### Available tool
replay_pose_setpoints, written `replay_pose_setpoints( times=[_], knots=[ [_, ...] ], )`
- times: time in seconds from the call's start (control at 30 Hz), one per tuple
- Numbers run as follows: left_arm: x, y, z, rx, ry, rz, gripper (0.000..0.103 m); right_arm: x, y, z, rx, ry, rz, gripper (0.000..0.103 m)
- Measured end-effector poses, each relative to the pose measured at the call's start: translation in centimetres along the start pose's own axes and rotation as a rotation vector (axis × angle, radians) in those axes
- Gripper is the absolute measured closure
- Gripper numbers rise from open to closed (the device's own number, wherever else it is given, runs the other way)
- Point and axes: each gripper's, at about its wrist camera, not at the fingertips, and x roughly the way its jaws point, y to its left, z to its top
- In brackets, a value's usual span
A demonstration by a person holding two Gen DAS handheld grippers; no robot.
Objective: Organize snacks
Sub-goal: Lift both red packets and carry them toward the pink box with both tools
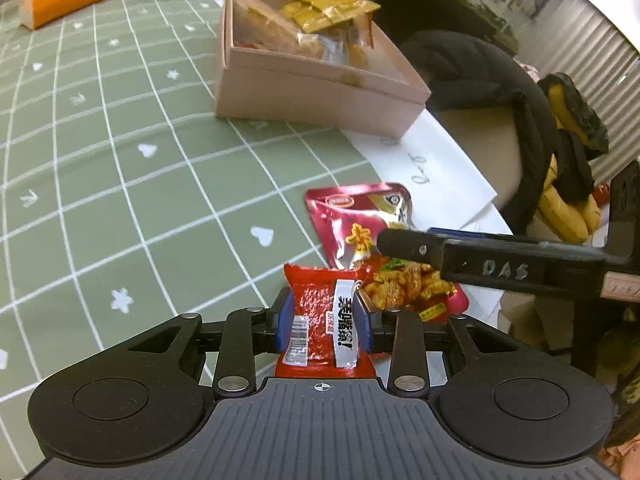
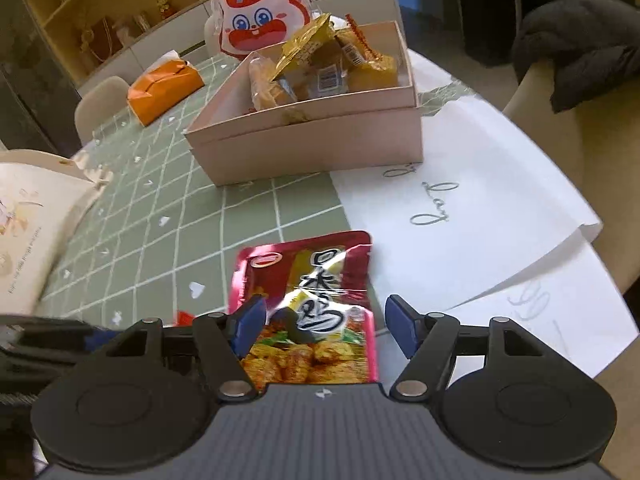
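My left gripper (image 1: 325,322) is shut on a small red snack packet (image 1: 323,320) with a barcode, held just above the table. A larger magenta snack bag (image 1: 360,224) lies flat beyond it; it also shows in the right wrist view (image 2: 310,304). My right gripper (image 2: 325,326) is open, its blue pads on either side of that bag, just above it. One right finger (image 1: 460,254) crosses the left wrist view over the bag. A pink open box (image 1: 320,92) holds several wrapped snacks (image 1: 320,28); it also shows in the right wrist view (image 2: 320,136).
The table has a green checked cloth (image 1: 120,160). White paper sheets (image 2: 480,216) lie at the right edge. An orange box (image 2: 164,90) and a rabbit-face bag (image 2: 260,20) stand at the far side. An open book (image 2: 28,232) lies left. A chair with dark clothing (image 1: 500,92) stands beside the table.
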Motion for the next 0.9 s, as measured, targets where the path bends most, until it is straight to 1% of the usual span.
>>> replay_pose_setpoints(
  times=[0.07, 0.13, 0.2, 0.37, 0.43, 0.5, 0.6, 0.63, 0.67, 0.73, 0.83, 0.87, 0.9],
  knots=[
    [0.1, 0.3, 0.1, -0.011, -0.001, -0.013, 0.066, 0.0, -0.1, 0.3, 0.031, 0.030, 0.045, 0.047],
    [0.1, 0.6, 0.1, -0.028, -0.004, -0.025, 0.066, 0.0, -0.2, 0.4, 0.071, 0.060, 0.101, 0.050],
    [0.2, 0.9, 0.2, -0.041, -0.007, -0.032, 0.066, -0.4, -0.1, 0.5, 0.097, 0.064, 0.138, 0.050],
    [0.3, 1.3, 0.2, -0.072, -0.006, -0.045, 0.067, -2.1, 0.6, 0.8, 0.109, 0.046, 0.192, 0.050],
    [0.2, 1.7, 0.2, -0.089, -0.006, -0.054, 0.067, -2.9, 0.8, 1.0, 0.127, 0.034, 0.239, 0.050],
    [0.2, 2.1, 0.2, -0.107, -0.006, -0.055, 0.067, -3.8, 1.3, 1.1, 0.136, 0.022, 0.305, 0.050],
    [0.2, 2.5, 0.2, -0.120, -0.006, -0.061, 0.067, -3.9, 2.5, 1.1, 0.109, 0.027, 0.383, 0.050],
    [0.2, 2.4, 0.2, -0.118, -0.007, -0.058, 0.067, -3.6, 2.9, 1.1, 0.099, 0.030, 0.383, 0.050],
    [0.2, 2.4, 0.2, -0.116, -0.007, -0.056, 0.067, -3.0, 3.3, 1.1, 0.088, 0.038, 0.361, 0.051],
    [0.1, 2.3, 0.2, -0.110, -0.007, -0.054, 0.067, -1.6, 3.5, 1.0, 0.088, 0.061, 0.305, 0.051],
    [0.1, 2.1, 0.1, -0.094, -0.008, -0.044, 0.066, -0.1, 3.3, 0.9, 0.103, 0.087, 0.200, 0.051],
    [0.2, 1.9, 0.1, -0.085, -0.008, -0.040, 0.066, 0.3, 3.0, 0.9, 0.111, 0.098, 0.174, 0.051],
    [0.2, 1.8, 0.1, -0.079, -0.009, -0.037, 0.066, 0.6, 2.7, 0.9, 0.120, 0.106, 0.167, 0.051]
  ],
)
